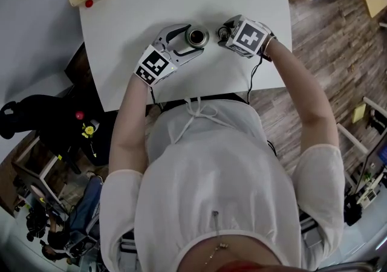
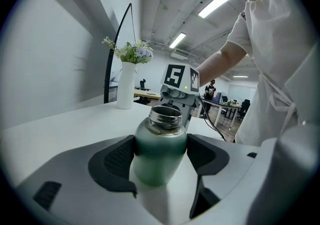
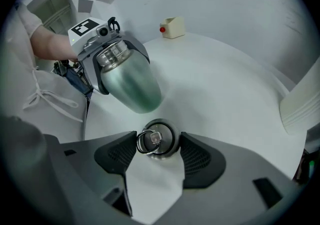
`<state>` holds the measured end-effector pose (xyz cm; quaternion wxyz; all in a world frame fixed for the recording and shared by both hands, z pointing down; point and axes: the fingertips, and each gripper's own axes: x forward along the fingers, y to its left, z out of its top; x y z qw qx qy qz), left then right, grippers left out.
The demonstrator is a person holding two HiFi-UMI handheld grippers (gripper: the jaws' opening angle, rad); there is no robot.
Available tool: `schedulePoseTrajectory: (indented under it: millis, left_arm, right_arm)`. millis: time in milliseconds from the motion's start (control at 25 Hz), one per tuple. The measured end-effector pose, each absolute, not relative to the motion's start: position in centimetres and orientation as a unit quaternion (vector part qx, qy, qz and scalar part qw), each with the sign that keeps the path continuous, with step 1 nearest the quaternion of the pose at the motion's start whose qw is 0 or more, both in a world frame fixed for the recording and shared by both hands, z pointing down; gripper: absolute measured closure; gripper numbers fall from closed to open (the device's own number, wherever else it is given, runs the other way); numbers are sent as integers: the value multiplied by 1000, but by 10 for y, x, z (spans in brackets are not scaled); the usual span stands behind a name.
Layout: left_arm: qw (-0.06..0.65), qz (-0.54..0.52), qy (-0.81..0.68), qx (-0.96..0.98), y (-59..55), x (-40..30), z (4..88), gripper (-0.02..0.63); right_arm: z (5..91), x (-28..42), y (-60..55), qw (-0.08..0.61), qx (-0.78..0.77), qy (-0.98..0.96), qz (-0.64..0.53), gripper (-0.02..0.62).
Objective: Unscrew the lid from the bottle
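At the near edge of the counter (image 3: 225, 94), the right gripper (image 3: 157, 150) pointed steeply down, its jaws closed on the lid (image 3: 159, 138), ring uppermost, just above the surface. To its left, the left gripper (image 1: 192, 38) clamped the green bottle (image 2: 159, 156), whose steel mouth stood bare. The unscrewing looked done. What remained, I judged, was setting the lid down. A small cream box (image 3: 172, 27) sat far off.

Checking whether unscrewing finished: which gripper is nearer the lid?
Right: the right gripper has the lid between its fingers; the left gripper sits beside it, clamped on the bottle.
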<state>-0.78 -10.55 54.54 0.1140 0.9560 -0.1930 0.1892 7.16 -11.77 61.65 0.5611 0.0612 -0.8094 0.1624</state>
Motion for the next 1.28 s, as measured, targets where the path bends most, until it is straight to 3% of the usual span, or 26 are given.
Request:
schedulePoseTrajectory:
  millis: [240, 360, 520, 720, 1040, 1160, 1280]
  left_arm:
    - [124, 189, -194, 955, -105, -8, 546, 259]
    - [128, 188, -197, 954, -105, -7, 546, 259]
    - [141, 172, -209, 952, -104, -7, 538, 259]
    - [139, 145, -235, 951, -107, -13, 506, 259]
    - [57, 81, -306, 947, -116, -45, 427, 280]
    - [26, 76, -354, 932, -121, -60, 402, 438]
    - [6, 56, -390, 919, -122, -74, 374, 492]
  right_arm:
    - [621, 68, -114, 539, 81, -813, 205, 306]
    - [617, 66, -112, 534, 93, -815, 206, 227]
    - [594, 59, -114, 508, 116, -830, 200, 205]
    - [543, 52, -123, 460, 163, -858, 160, 285]
    - [465, 48, -143, 368, 258, -884, 125, 407]
    - [438, 51, -151, 335, 301, -889, 89, 456]
    - [410, 55, -152, 290, 332, -895, 60, 517]
